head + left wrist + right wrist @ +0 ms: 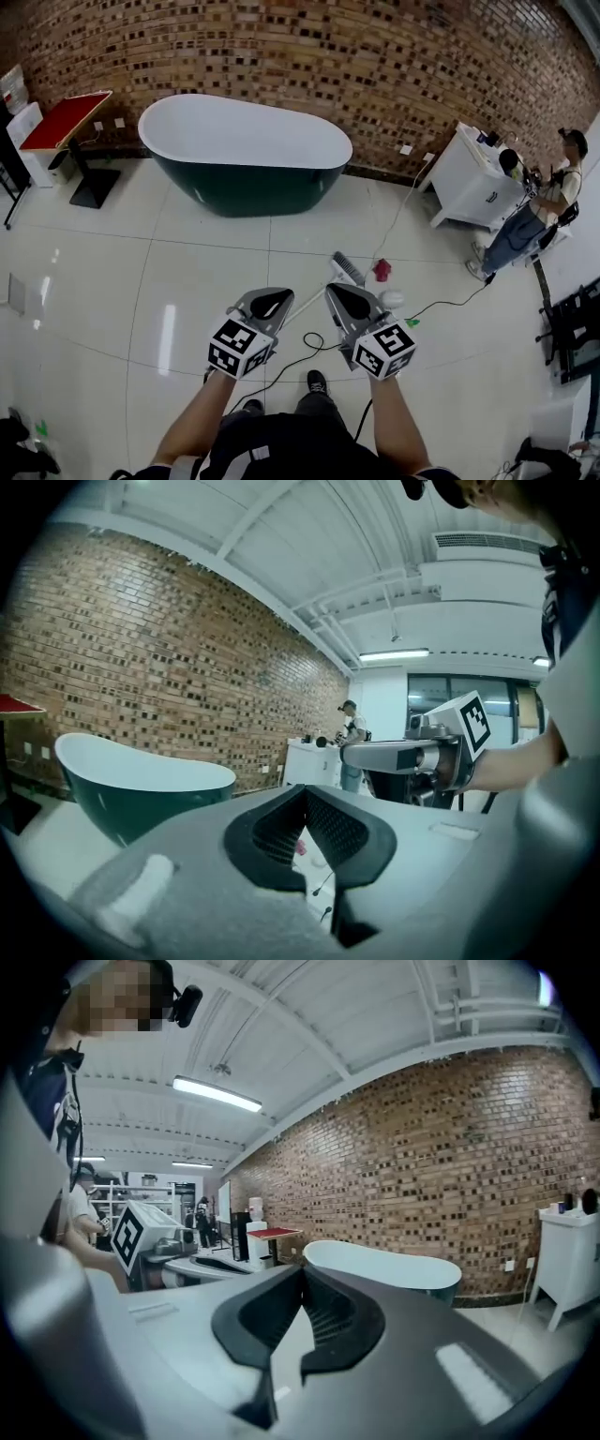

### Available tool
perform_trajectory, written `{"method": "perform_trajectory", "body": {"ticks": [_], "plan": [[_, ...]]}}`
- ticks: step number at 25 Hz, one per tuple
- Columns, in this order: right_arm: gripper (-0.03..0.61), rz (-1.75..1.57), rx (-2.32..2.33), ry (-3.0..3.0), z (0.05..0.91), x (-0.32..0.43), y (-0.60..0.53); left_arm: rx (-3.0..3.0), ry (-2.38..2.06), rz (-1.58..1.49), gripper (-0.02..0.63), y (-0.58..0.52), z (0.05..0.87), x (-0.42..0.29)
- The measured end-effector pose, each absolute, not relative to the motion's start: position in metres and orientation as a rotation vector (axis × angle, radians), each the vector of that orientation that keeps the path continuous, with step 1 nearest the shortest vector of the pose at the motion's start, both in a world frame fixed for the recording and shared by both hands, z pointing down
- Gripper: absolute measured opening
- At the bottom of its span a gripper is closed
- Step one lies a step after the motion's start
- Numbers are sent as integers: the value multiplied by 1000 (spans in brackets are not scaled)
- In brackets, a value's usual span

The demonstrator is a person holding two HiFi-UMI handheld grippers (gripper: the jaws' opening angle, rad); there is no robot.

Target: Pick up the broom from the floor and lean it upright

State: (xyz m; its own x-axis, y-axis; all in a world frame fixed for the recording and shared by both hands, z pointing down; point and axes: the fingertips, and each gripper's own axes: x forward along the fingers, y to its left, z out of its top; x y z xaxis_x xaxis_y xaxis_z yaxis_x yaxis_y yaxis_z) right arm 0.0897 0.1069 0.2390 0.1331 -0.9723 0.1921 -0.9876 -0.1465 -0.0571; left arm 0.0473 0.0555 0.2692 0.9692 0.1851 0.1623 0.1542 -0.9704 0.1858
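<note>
Broom seen lying flat on glossy tiled floor, brush head away from person, pale handle running back between both grippers. Judged light, stiff, long; handle likely smooth, roll on tile expected. Hold best taken on handle around mid-length, second hold nearer free end, so head swings less when raised. Left gripper closed, nothing between jaws. Right gripper likewise closed, empty. Both held above floor, no contact made. Red object, black cable near broom; bathtub well beyond.
</note>
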Motion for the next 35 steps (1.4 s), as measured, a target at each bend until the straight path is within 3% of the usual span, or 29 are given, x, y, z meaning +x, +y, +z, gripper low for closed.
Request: {"method": "perform_trajectory", "body": {"ticks": [10, 18, 25, 35], "plan": [[2, 317, 1764, -2386, 266, 126, 36, 2880, -359, 231, 0, 6, 284, 67], [3, 395, 1230, -2556, 351, 77, 6, 2702, -862, 325, 0, -13, 351, 0], [40, 407, 907, -2502, 490, 25, 0, 2520, -1065, 427, 0, -29, 473, -73], [54, 438, 555, -2394, 760, -20, -10, 2328, -1155, 575, 0, -40, 725, -123]]}}
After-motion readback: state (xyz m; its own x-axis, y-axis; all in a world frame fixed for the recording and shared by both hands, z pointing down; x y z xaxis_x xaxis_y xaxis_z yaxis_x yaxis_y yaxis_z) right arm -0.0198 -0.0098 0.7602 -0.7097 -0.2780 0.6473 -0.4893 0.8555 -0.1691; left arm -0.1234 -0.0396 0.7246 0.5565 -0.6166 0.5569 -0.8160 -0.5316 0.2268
